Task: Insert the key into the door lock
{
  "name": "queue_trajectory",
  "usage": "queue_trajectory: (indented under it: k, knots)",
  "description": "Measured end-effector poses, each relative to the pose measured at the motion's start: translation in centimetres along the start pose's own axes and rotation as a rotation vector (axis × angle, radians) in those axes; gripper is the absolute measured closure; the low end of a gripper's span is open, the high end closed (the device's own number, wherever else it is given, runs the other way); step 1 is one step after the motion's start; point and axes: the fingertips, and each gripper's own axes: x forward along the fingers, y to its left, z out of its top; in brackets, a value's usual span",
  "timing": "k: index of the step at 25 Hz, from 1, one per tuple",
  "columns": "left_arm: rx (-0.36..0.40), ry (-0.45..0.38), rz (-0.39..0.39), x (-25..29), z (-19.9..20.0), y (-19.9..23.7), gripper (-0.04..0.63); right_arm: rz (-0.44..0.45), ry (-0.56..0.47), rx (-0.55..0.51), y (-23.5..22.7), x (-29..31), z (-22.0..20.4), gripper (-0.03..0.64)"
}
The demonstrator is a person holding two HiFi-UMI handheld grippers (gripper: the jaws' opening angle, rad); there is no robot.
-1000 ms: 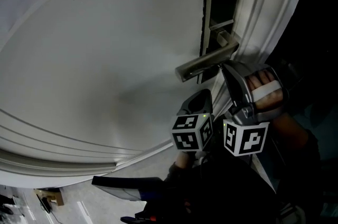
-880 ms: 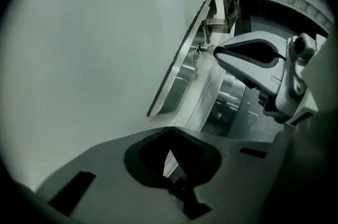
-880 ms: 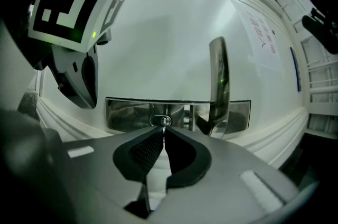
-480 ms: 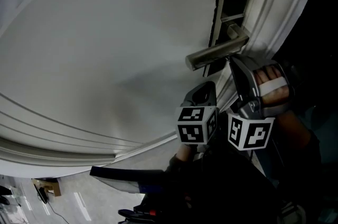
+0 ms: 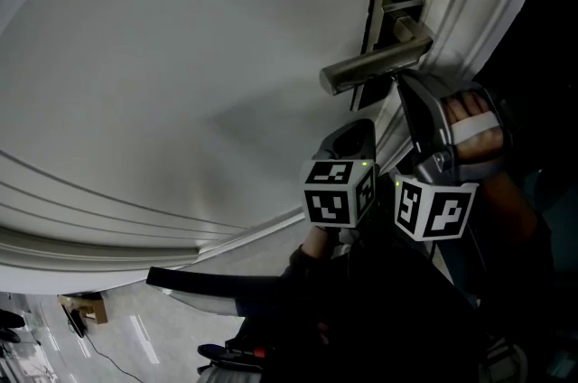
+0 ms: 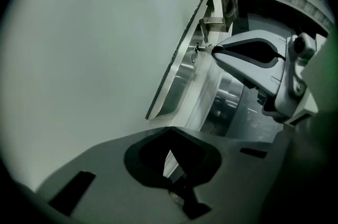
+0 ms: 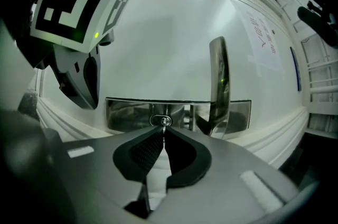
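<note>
You are holding the right gripper [image 7: 163, 130] with its jaws clamped on the key [image 7: 165, 122]. The key's tip is sitting at the keyhole in the metal lock plate [image 7: 127, 112], just beside the lever handle [image 7: 219, 80] on the white door [image 7: 169, 38]. How deep it is seated cannot be told. You are holding the left gripper [image 6: 170, 136] close beside the right one, facing the door, jaws drawn together and gripping nothing.
</note>
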Motion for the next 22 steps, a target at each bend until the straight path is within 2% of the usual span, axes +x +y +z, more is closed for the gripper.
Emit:
queue_trajectory:
  k: [22]
  knots:
    - [-0.016,0.000,-0.003,0.28,-0.26,0.34,0.595,-0.002,-0.002,0.001,0.32,0.14,0.11,0.604]
